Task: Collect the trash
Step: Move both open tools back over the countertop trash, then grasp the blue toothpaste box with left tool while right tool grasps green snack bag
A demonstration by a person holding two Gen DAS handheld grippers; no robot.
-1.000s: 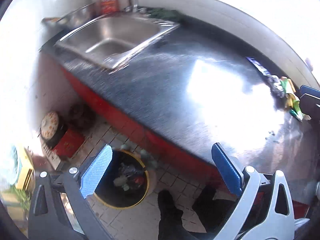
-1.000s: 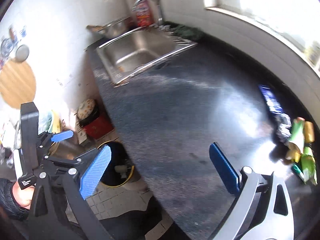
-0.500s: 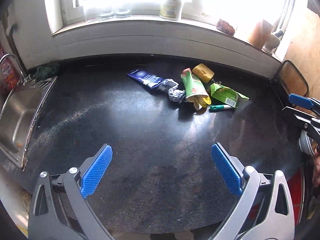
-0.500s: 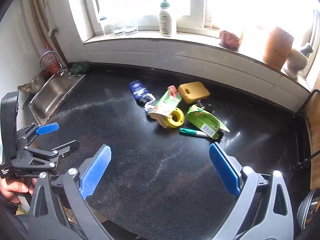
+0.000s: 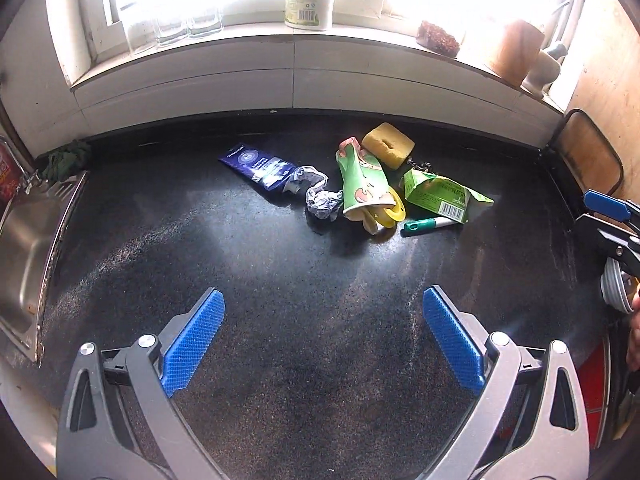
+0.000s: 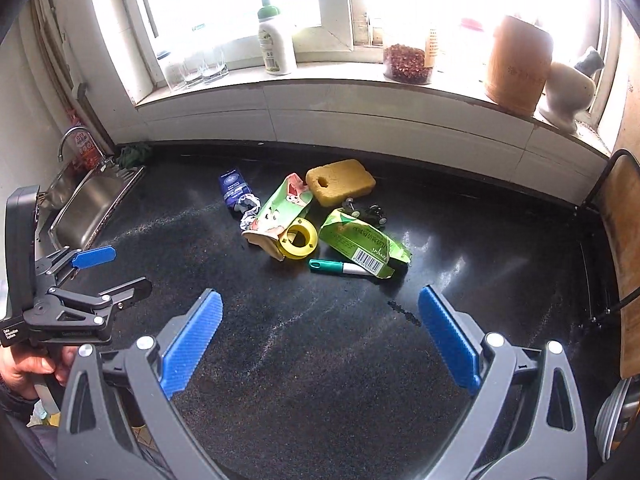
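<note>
A pile of trash lies on the black countertop point(image 5: 280, 280) near the back wall: a blue wrapper point(image 5: 256, 165) point(image 6: 234, 186), crumpled foil point(image 5: 322, 202), a green paper cup point(image 5: 360, 184) point(image 6: 280, 210), a yellow tape ring point(image 6: 299, 238), a green carton point(image 5: 444, 194) point(image 6: 362, 240), a teal pen point(image 5: 426, 224) point(image 6: 340, 267) and a yellow sponge point(image 5: 388, 145) point(image 6: 340, 181). My left gripper point(image 5: 322, 344) is open and empty, well short of the pile. My right gripper point(image 6: 320, 340) is open and empty, also short of it.
A steel sink point(image 5: 24, 248) point(image 6: 86, 204) is at the left. The window sill holds a white bottle point(image 6: 276, 48), glasses point(image 6: 196, 66), a jar point(image 6: 408, 62) and a wooden pot point(image 6: 516, 64). A chair back point(image 6: 624, 248) stands at the right.
Both grippers swung away from the sink and the floor bin to face the window and the trash pile, then edged closer to it. Both stayed open.
</note>
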